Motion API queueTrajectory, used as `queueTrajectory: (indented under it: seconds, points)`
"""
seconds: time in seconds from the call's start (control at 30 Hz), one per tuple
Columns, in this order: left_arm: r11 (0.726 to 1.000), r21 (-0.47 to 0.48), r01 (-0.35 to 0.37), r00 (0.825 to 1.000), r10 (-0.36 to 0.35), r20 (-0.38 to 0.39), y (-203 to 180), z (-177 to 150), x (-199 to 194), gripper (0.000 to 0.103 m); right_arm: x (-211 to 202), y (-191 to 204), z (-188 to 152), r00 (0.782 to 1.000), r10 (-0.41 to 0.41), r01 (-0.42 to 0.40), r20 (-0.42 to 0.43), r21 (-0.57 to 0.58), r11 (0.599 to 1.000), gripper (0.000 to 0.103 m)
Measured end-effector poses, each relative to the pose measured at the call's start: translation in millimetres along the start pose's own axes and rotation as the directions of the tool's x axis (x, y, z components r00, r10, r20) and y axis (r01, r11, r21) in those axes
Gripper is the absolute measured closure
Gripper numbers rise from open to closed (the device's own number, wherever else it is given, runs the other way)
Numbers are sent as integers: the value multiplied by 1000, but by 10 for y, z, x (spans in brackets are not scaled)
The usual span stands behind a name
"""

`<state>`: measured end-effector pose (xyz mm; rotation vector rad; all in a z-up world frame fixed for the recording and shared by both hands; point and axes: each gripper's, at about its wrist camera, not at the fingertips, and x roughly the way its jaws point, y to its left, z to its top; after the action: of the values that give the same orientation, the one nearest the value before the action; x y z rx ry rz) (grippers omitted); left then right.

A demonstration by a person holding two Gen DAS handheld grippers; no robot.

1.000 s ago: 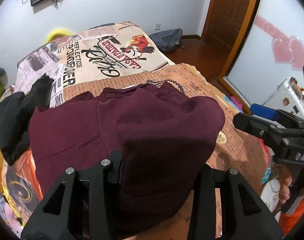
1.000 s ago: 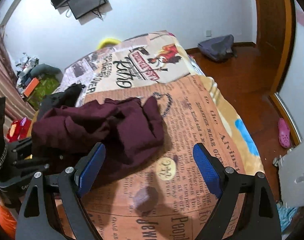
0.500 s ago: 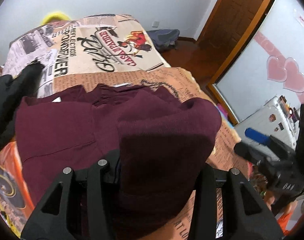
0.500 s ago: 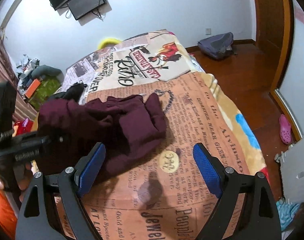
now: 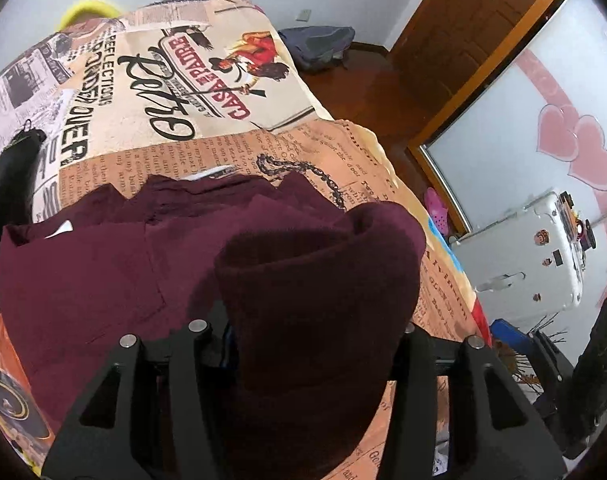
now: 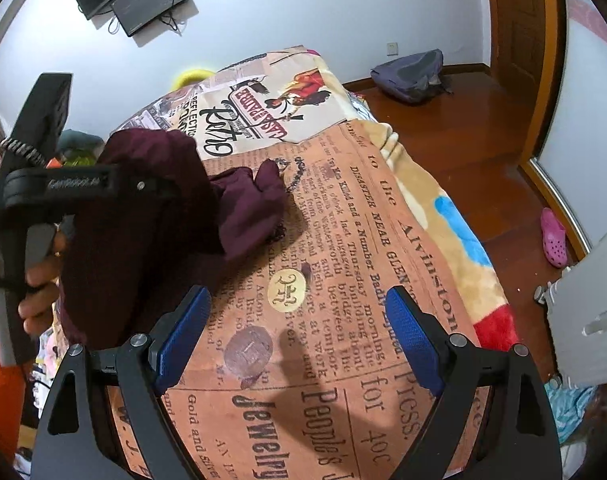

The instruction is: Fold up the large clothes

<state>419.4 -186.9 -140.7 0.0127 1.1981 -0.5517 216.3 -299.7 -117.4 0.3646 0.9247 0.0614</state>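
Note:
A large maroon garment (image 5: 103,280) lies spread on the bed. My left gripper (image 5: 315,336) is shut on a thick fold of the maroon garment and holds it lifted above the rest; the fabric drapes over the fingers and hides the tips. In the right wrist view the left gripper (image 6: 83,188) shows at the left with the lifted maroon garment (image 6: 143,216) hanging from it. My right gripper (image 6: 299,340) is open and empty, its blue pads (image 6: 183,332) wide apart above the bedspread, to the right of the garment.
The bedspread (image 6: 343,240) has a newspaper print. Dark clothes (image 5: 7,184) lie at the bed's left side. A grey bag (image 6: 411,72) and a pink shoe (image 6: 553,236) are on the wooden floor. A white suitcase (image 5: 531,256) stands to the right.
My left gripper has lifted the maroon fold higher and carried it forward over the garment. My right gripper has stayed open over the bare bedspread.

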Motion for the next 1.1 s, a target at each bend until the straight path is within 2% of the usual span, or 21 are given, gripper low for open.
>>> queueTrajectory:
  seconds: [0.1, 0.23, 0.3, 0.4, 0.57, 0.67, 0.73, 0.87, 1.03, 1.1]
  points:
    - [999, 44, 9, 1000, -8, -18, -45, -131, 22, 49, -22, -4, -17, 1000, 0, 0, -1, -8, 1000, 16]
    - [987, 161, 10, 997, 2, -76, -147, -421, 65, 39, -26, -9, -6, 1000, -2, 1, -3, -19, 1000, 16]
    - [982, 187, -1, 997, 15, -72, -173, -533, 35, 37, -12, -5, -2, 1000, -3, 3, -4, -20, 1000, 16]
    - [985, 172, 9, 999, -2, -44, -161, -625, -92, 36, 2, 5, 0, 1000, 8, -8, -5, -11, 1000, 16]
    - [987, 77, 140, 990, -139, -18, -104, -639, -383, 33, -6, 67, 31, 1000, 30, -30, -6, -13, 999, 16]
    - [986, 51, 158, 986, -160, 45, -21, -634, -633, 33, -19, 145, 77, 996, 84, -85, -14, -14, 996, 16]
    - [993, 35, 117, 988, -120, 97, 81, -643, -792, 33, -5, 247, 123, 992, 120, -121, -27, -27, 992, 16]
    - [999, -20, -33, 979, 36, 200, 403, -718, -1078, 33, 86, 471, 190, 979, 193, -196, -60, -46, 980, 16]
    - [971, -117, -210, 941, 234, 244, 866, -928, -1227, 33, 364, 801, 285, 949, 279, -290, -145, -61, 955, 16]
    - [948, -130, -292, 918, 316, 241, 1003, -1082, -1237, 33, 502, 887, 315, 939, 289, -304, -186, -56, 951, 15]
